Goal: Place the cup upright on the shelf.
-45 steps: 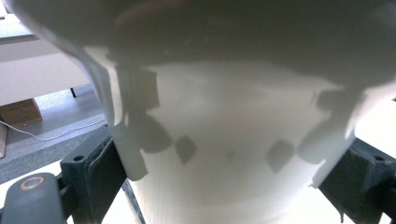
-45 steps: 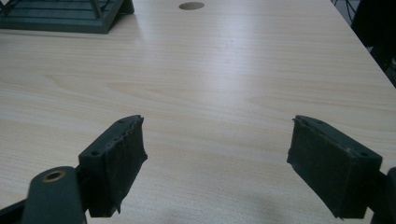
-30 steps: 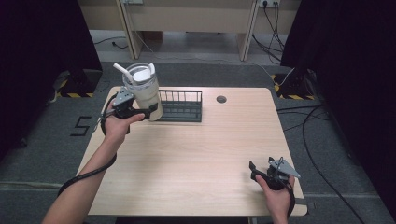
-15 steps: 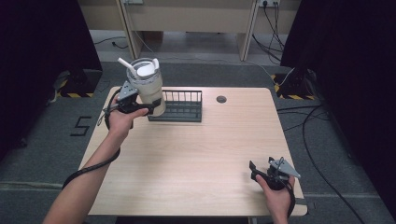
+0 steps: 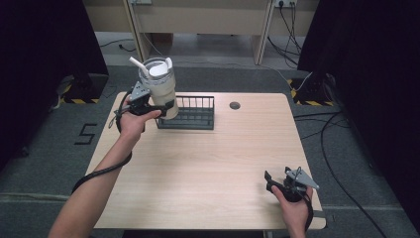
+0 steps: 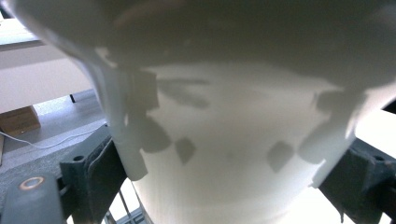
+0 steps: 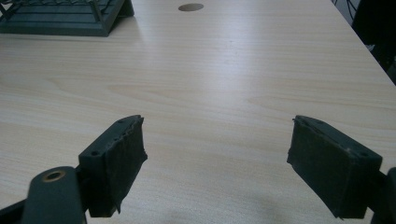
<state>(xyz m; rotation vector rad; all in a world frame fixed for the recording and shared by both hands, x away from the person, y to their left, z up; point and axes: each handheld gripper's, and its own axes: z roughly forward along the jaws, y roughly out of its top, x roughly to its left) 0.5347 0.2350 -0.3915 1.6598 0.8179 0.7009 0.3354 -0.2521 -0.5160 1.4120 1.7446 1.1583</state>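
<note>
At the far left of the tabletop (image 5: 208, 163), our left tongs (image 5: 148, 105) clamp a cream tumbler (image 5: 161, 88) with lid and straw, held in the air just over the left end of the black wire rack (image 5: 190, 113). We judge the lift done and the setting down left to do. At the near right, our right tongs (image 7: 217, 168) gape wide, holding nothing.

One cup (image 5: 161, 87) with one straw (image 5: 138, 65), one wire rack (image 5: 194, 115), one table (image 5: 208, 163), and two grippers, left (image 5: 143, 103) and right (image 5: 278, 182).
</note>
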